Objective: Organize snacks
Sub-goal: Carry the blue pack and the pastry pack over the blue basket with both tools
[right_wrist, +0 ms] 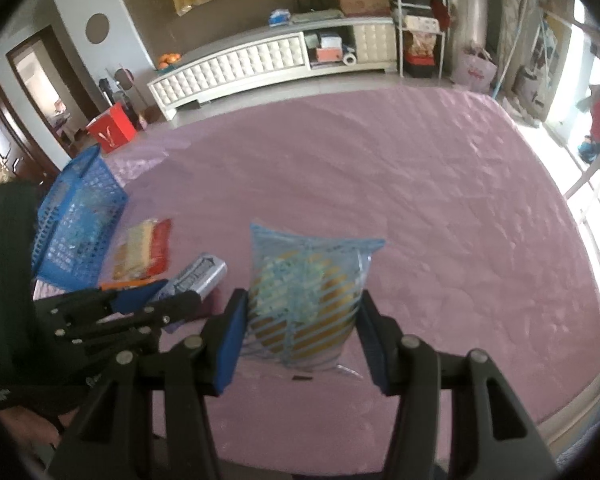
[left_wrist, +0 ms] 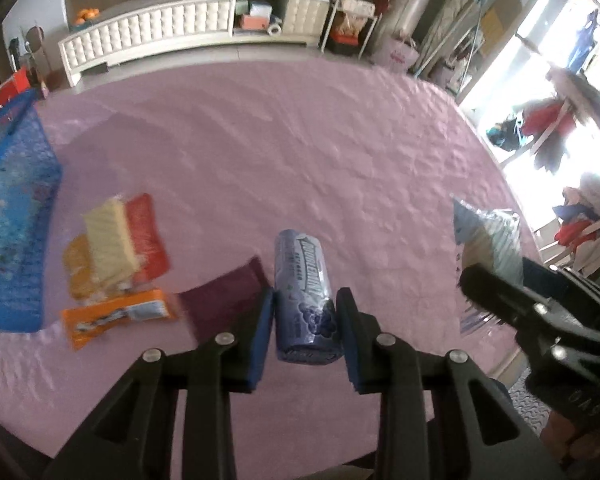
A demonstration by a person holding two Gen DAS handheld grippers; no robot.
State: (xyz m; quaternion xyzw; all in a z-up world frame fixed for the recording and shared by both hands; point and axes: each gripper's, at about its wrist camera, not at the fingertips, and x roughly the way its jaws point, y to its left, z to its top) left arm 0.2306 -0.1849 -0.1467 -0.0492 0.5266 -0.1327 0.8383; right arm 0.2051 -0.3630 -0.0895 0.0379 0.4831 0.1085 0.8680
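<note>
My left gripper is shut on a purple Doublemint gum bottle, held just above the pink bedspread; the bottle also shows in the right wrist view. My right gripper is shut on a blue-striped clear snack bag, which also shows in the left wrist view. A blue mesh basket stands at the left. Beside it lie red, cream and yellow wafer packs, an orange packet and a dark maroon packet.
The pink bedspread stretches far and right. A white cabinet stands beyond the bed, a red box on the floor at left. A bright window with hanging clothes is at the right.
</note>
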